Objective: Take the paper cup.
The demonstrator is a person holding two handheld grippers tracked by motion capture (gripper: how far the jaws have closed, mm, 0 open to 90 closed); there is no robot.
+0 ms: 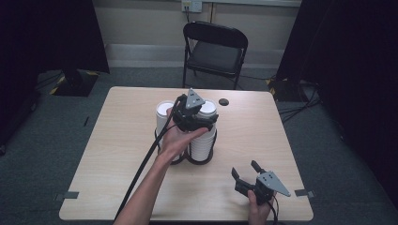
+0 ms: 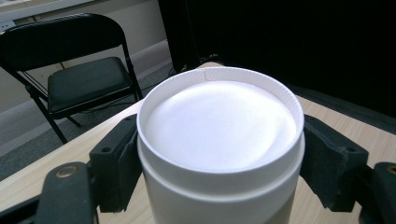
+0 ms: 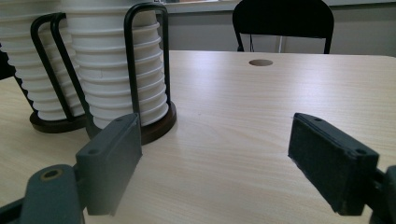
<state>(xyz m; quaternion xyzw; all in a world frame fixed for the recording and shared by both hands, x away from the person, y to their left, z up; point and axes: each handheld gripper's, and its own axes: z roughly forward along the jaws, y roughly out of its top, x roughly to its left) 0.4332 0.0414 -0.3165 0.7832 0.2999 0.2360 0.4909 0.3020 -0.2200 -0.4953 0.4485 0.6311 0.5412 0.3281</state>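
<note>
a stack of white paper cups [image 2: 219,135], nested upside down so the top cup's flat base faces up, stands in the right-hand post of a black wire cup holder [image 3: 140,70] near the middle of the pale wooden worktop [image 1: 117,154]. the stack's long axis runs straight up. a second stack of cups [image 1: 163,115] stands just beside it in the holder's left-hand post.

the left gripper [image 1: 199,123] reaches in from the person's side at the top of the right-hand stack. in the left gripper view, its two black padded fingers [image 2: 119,163] sit on opposite sides of the top cup, just under the rim of its base, and press against its wall, clamped on it. the cup lies squarely between them, so a lift would likely need to go straight up along the stack's axis to slide the top cup free of the ones beneath.

the right gripper [image 1: 248,172] rests low at the near right of the worktop, well apart from the holder, its fingers spread wide with nothing between them. the left hand is much the nearer to the cups.

beyond the worktop's far edge stands a black folding chair [image 1: 215,49].
</note>
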